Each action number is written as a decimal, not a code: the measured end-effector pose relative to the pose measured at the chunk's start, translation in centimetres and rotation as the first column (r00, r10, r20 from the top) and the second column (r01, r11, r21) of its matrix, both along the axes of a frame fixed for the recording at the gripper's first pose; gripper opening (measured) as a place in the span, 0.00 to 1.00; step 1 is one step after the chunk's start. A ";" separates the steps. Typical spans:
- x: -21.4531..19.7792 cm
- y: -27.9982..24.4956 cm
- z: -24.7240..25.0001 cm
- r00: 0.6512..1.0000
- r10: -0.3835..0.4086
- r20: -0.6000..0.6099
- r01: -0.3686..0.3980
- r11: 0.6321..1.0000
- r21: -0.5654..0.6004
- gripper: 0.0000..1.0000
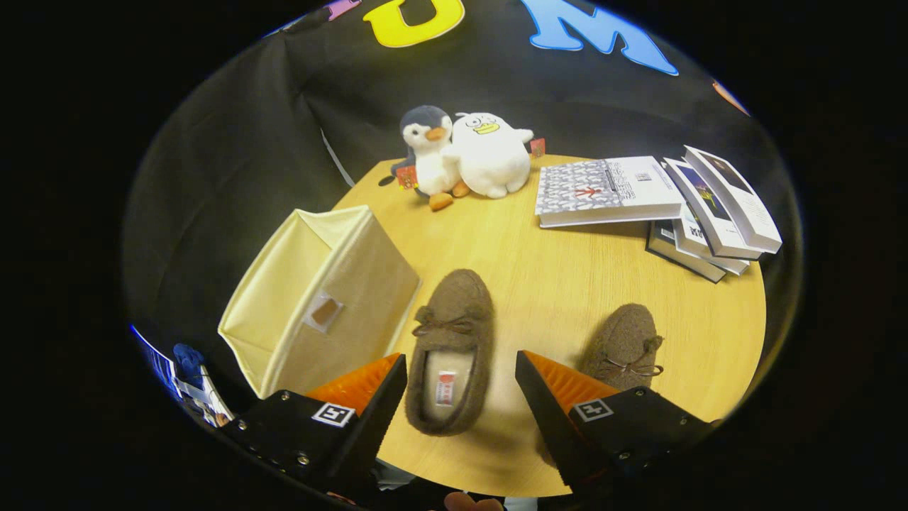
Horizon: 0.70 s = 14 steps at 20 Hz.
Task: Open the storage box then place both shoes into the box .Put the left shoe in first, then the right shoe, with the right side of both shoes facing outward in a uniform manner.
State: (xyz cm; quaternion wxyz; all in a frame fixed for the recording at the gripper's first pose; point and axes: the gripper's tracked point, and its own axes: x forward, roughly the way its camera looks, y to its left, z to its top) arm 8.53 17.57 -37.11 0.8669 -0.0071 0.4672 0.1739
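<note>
- Brown shoe point(448, 351) lies between the spread fingers of the empty gripper point(461, 397); the box point(319, 298) seems open.
- Next, likely: lower and grip.

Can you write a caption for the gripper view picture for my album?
Open gripper hovering over a brown slipper, beside a cream storage box on a round table.

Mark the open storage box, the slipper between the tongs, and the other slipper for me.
Cream fabric storage box point(333, 280), gripper view: its front wall above the handle cutout.
Brown fuzzy slipper between the open tongs point(461, 411) point(454, 301), gripper view: toe top.
Second brown fuzzy slipper point(624, 333), gripper view: upper, beyond one tong.
</note>
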 end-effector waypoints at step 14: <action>4.3 -0.7 -8.7 0.993 0.046 -0.108 -0.061 0.987 -0.146 0.92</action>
